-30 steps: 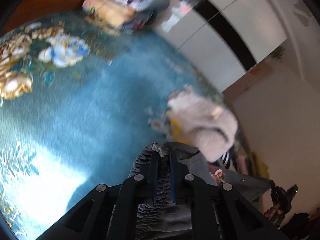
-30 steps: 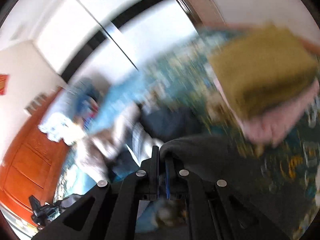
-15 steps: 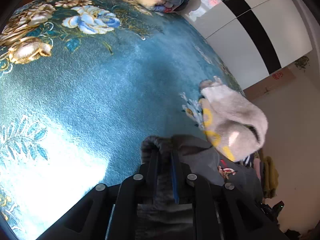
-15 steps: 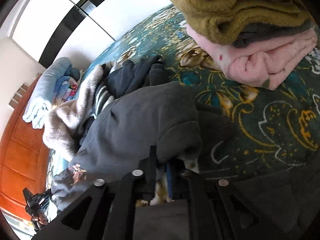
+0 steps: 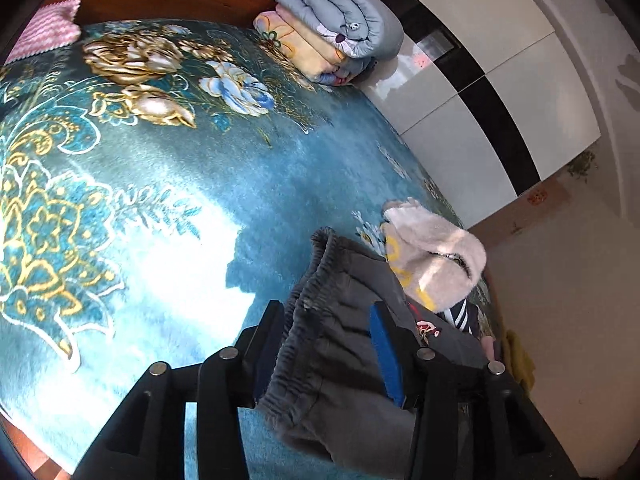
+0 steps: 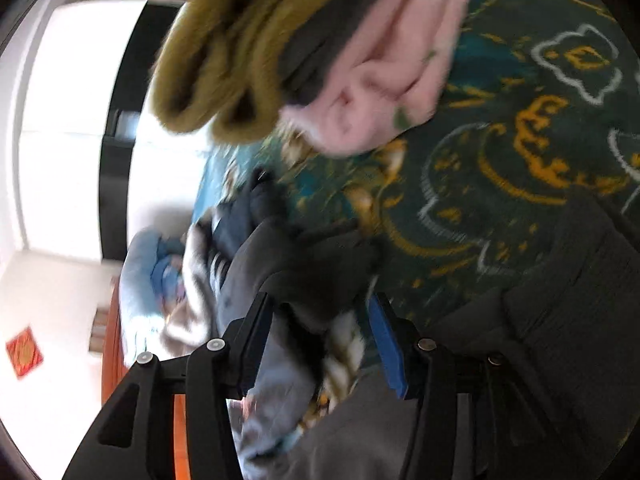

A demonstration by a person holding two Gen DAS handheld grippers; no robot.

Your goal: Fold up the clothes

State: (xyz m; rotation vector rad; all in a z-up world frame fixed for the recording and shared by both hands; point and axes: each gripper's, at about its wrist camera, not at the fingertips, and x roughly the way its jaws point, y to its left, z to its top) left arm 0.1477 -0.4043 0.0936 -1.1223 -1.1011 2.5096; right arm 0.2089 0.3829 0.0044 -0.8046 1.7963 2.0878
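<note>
Grey trousers (image 5: 340, 344) lie on the teal bedspread (image 5: 160, 184), waistband between the left tongs (image 5: 328, 340), now spread; right tongs (image 6: 320, 336) likewise released. Garment laid out, folding can begin. Beyond: fleece garment (image 5: 436, 256), folded stack (image 6: 304, 40).

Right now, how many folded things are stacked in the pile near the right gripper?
3 that I can see: a mustard sweater on top, something dark grey in the middle, and a pink garment at the bottom. The picture is blurry, so more may be hidden.

Trousers (image 5: 344, 344) lie at lower centre on the bedspread (image 5: 168, 184); folded quilts (image 5: 332, 24) sit at the top.
</note>
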